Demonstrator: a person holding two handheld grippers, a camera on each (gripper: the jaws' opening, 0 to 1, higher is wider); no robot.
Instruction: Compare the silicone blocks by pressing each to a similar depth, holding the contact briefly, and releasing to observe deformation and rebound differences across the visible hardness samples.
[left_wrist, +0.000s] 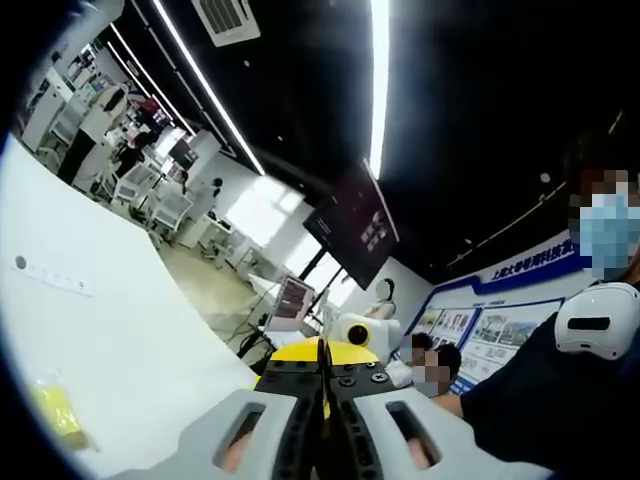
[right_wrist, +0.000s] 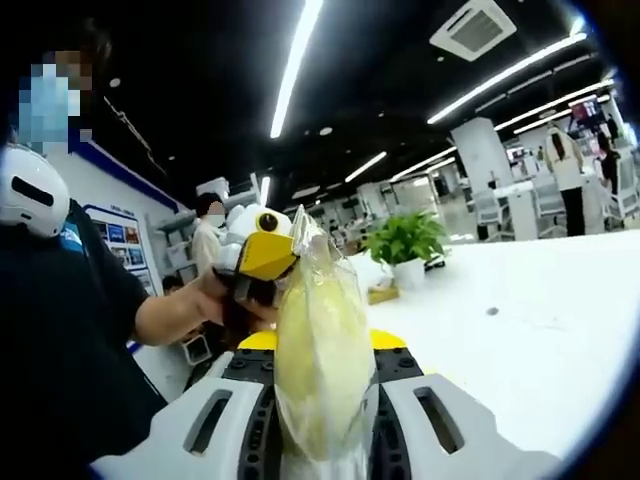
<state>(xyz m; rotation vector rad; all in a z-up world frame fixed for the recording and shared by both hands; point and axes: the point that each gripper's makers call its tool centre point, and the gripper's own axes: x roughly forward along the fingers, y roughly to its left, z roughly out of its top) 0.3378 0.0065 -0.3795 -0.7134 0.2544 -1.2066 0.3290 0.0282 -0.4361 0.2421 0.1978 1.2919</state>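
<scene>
In the left gripper view a white worktop (left_wrist: 130, 330) spreads from about nine o'clock down to six. A small yellow piece (left_wrist: 57, 412) lies on it near eight o'clock, too blurred to identify, and a small dark dot (left_wrist: 20, 263) with a faint pale label (left_wrist: 57, 280) beside it sits at nine o'clock.

In the right gripper view the white worktop (right_wrist: 530, 330) fills three to five o'clock. A potted green plant (right_wrist: 405, 247) in a white pot stands at its far edge, near the centre of the view, with a low tan object (right_wrist: 381, 293) just beside it. A small dark spot (right_wrist: 491, 311) marks the surface toward three o'clock.

In the right gripper view, a bagged block (right_wrist: 320, 360) stands between the jaws; a potted plant (right_wrist: 408, 245) sits far back on the counter (right_wrist: 520, 330); a person (right_wrist: 60, 330) stands left.
</scene>
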